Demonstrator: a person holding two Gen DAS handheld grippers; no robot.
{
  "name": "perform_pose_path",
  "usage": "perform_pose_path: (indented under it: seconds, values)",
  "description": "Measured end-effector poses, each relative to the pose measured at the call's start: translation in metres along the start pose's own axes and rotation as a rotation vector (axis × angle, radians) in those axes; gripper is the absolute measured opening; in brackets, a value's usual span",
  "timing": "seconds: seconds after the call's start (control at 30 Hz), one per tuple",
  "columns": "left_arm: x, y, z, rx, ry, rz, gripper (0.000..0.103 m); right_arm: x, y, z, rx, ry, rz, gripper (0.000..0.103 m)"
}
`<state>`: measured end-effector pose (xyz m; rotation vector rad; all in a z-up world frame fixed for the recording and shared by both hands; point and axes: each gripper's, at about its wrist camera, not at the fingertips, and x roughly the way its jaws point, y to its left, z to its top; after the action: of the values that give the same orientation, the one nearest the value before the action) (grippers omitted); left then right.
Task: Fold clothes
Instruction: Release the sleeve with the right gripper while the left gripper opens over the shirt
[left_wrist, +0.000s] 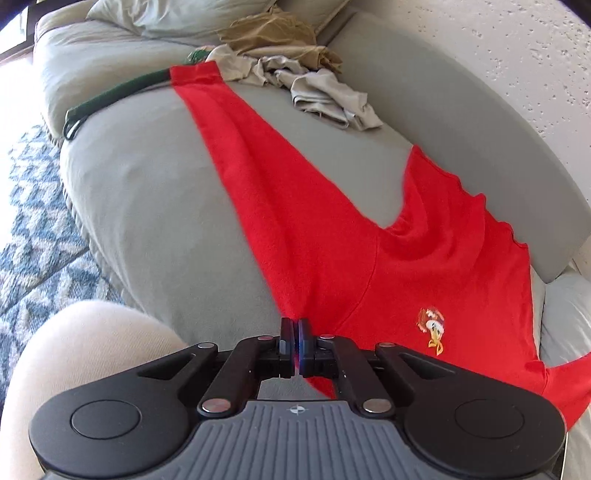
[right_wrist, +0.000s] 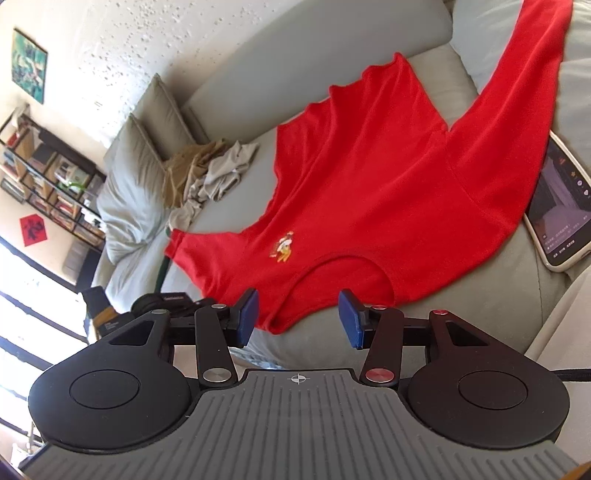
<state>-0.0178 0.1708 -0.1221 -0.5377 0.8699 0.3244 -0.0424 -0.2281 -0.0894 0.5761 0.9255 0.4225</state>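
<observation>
1. Clamping the red shirt (left_wrist: 325, 236) at its shoulder edge, the left gripper (left_wrist: 295, 345) is shown w/ both pads pressed together; red fabric is seen bunched right at the pads and running below them.
2. Right gripper (right_wrist: 298, 315) is shown w/ jaws spread wide, nothing held between the blue pads (right_wrist: 249, 308); it is seen just in front of the shirt's neckline (right_wrist: 347, 260), w/ the collar edge lying between the pads, not gripped.
3. Shirt is laid face-up across the grey sofa seat (left_wrist: 147, 206); a small embroidered duck logo (right_wrist: 283, 246) is visible on the chest. One long sleeve (left_wrist: 221, 122) is stretched away toward the far end of the seat; the other sleeve (right_wrist: 517, 74) is draped up over a cushion in the right wrist view. The wavy hem (right_wrist: 351, 85) is seen toward the backrest.
4. A heap of beige and tan clothes (left_wrist: 295, 70) is piled at the seat's far end, just beyond the stretched sleeve's cuff; a dark green strap (left_wrist: 118, 96) is seen touching that cuff.
5. A phone (right_wrist: 554, 206) w/ lit screen lies on the seat, partly covered by the shirt's side.
6. Backgrd: pale cushions (right_wrist: 140, 158), a bookshelf (right_wrist: 48, 173), a framed picture (right_wrist: 28, 66) on a textured wall, and a blue patterned rug (left_wrist: 33, 229) on the floor.
</observation>
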Motion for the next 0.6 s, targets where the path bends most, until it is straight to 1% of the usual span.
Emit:
perform_pose_path:
  seconds: [0.07,0.1,0.13,0.2,0.27,0.37,0.4,0.5,0.53,0.6]
  values:
    - [-0.002,0.002,-0.003,-0.002,0.023,0.009,0.002,0.004,-0.006,-0.001,0.012,0.018,-0.019,0.051]
    - [-0.003,0.002,-0.005,-0.002,0.030,0.014,0.006,0.006,-0.008,-0.002,0.014,0.026,-0.031,0.051]
    - [-0.009,-0.002,-0.008,0.010,0.015,0.020,0.006,0.006,-0.010,-0.003,0.010,0.032,-0.045,0.052]
    - [-0.018,-0.011,-0.015,0.058,-0.012,0.017,0.013,0.007,-0.012,-0.005,0.003,0.045,-0.072,0.054]
    - [-0.020,-0.029,-0.025,0.148,-0.023,-0.004,0.013,0.010,-0.013,-0.010,-0.014,0.056,-0.098,0.054]
    - [-0.025,-0.058,-0.045,0.306,-0.034,-0.043,0.024,0.015,-0.014,-0.018,-0.047,0.071,-0.135,0.054]
    - [-0.026,-0.067,-0.051,0.356,-0.036,-0.058,0.032,0.017,-0.014,-0.021,-0.059,0.076,-0.148,0.054]
    - [-0.025,-0.089,-0.068,0.476,-0.021,-0.094,0.039,0.021,-0.015,-0.029,-0.092,0.091,-0.185,0.053]
    - [-0.025,-0.093,-0.071,0.499,-0.013,-0.102,0.042,0.022,-0.016,-0.030,-0.104,0.088,-0.200,0.053]
    - [-0.026,-0.101,-0.077,0.531,0.003,-0.117,0.046,0.021,-0.018,-0.029,-0.128,0.065,-0.232,0.044]
